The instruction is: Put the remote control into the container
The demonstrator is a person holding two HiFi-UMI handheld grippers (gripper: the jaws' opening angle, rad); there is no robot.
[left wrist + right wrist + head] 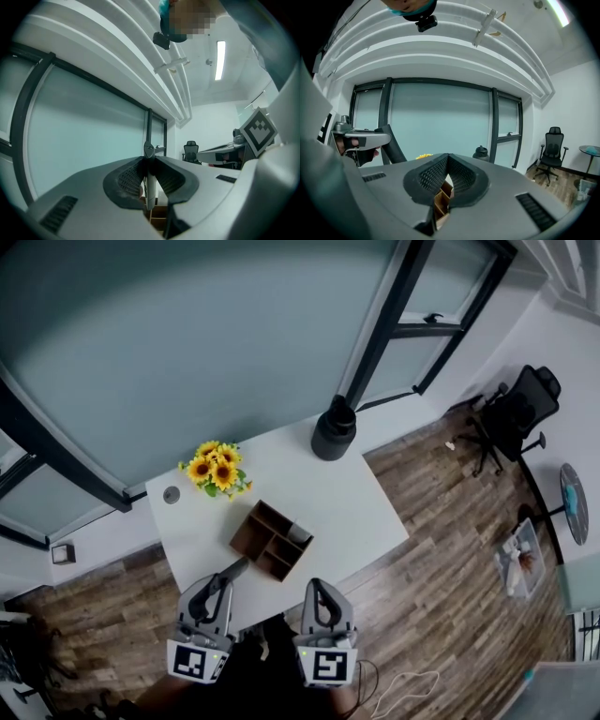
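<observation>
Between the jaws of the left hand-held gripper sits the remote control, clamped edge-on by its flat sides. The right hand-held gripper is pressed closed with nothing in it. Both hover at the near edge of the white worktop, just short of the brown divided container. Sunflowers and a black jug stand farther back.

The pick-up looks done. What remains is carrying the remote control over a compartment, lowering it and letting go. Its long axis appears to run out ahead of the jaws, slanting toward the container.
</observation>
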